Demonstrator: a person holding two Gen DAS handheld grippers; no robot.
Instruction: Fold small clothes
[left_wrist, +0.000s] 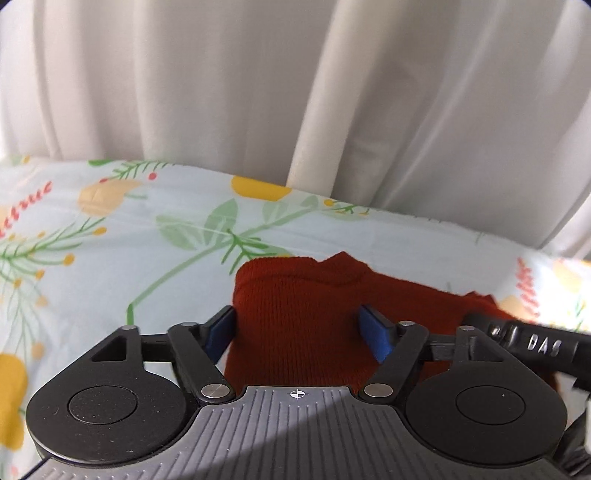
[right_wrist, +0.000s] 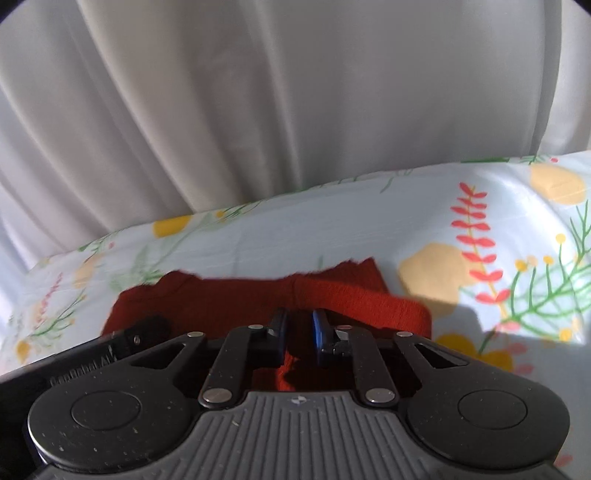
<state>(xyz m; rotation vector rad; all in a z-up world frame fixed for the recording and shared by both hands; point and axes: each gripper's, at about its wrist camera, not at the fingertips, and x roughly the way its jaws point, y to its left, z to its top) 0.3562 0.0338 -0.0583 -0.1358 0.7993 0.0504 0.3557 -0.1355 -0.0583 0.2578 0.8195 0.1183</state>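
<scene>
Looking along your left gripper (left_wrist: 297, 328), you had its jaws wide over the red knitted garment (left_wrist: 295, 306), pads apart from it, on the flowered cloth (left_wrist: 110, 240). Along your right gripper (right_wrist: 300, 332), the jaws stood narrow, pinching a fold of the garment (right_wrist: 332, 295).

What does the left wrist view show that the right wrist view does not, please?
Only the left wrist view shows the left gripper open over the red knit garment, pads clear of it. Only the right wrist view shows the right gripper nearly closed with a fold of that garment between its pads, and a bright sunlit patch on the cloth. Both show the garment lying on the floral sheet with a pale curtain behind.
</scene>
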